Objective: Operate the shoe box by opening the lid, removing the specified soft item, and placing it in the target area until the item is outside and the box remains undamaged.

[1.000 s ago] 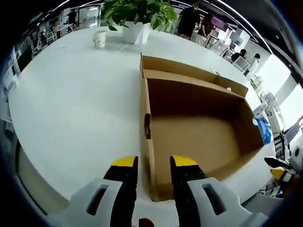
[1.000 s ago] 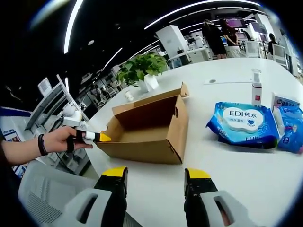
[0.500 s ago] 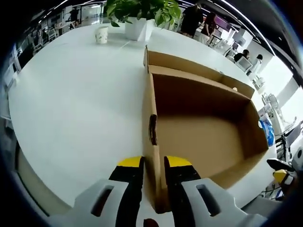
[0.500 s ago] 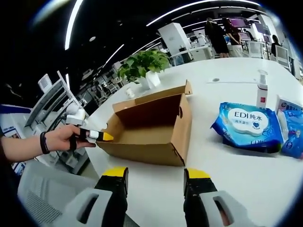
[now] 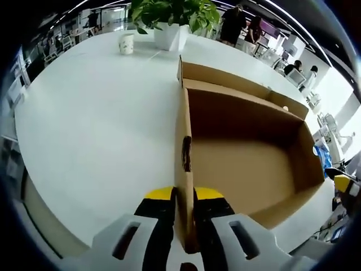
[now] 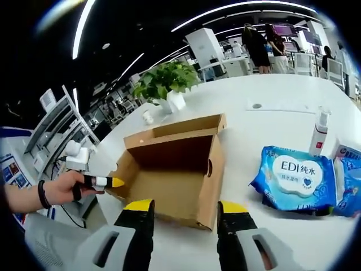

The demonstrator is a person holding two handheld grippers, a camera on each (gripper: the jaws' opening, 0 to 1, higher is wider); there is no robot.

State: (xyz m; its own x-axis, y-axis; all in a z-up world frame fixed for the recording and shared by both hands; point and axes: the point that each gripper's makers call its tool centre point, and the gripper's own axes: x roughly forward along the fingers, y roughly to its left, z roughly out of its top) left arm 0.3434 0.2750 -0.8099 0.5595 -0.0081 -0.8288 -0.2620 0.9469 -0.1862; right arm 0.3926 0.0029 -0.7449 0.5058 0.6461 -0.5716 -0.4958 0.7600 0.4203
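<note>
On the broad white table (image 5: 84, 124) an open brown cardboard shoe box (image 5: 248, 164) lies with its lid flap folded back on the far side, and as far as both views reach, its inside looks bare. In the left gripper view the left gripper (image 5: 181, 195), with yellow-tipped black jaws, is pinched narrow onto the near short wall of the box, one jaw inside and one outside, just below an oval finger hole. The box's long axis runs straight away from this gripper toward the white-potted green plant (image 5: 169, 22) and a small paper cup (image 5: 126, 43).

In the right gripper view the right gripper (image 6: 185, 206) hangs spread wide and holding nothing, close above the box's near corner (image 6: 200, 217). The person's hand (image 6: 59, 189) carries the left gripper in from the left to the box's end.

The soft item appears to be the blue soft pack of wet wipes (image 6: 296, 178), printed "EDI" with Chinese characters I take to be "纯水". It lies flat on the table to the right of the box, apart from it, already outside. A white pump bottle (image 6: 320, 131) stands behind it. The right gripper is the nearer one, and the pack lies ahead and to its right.
</note>
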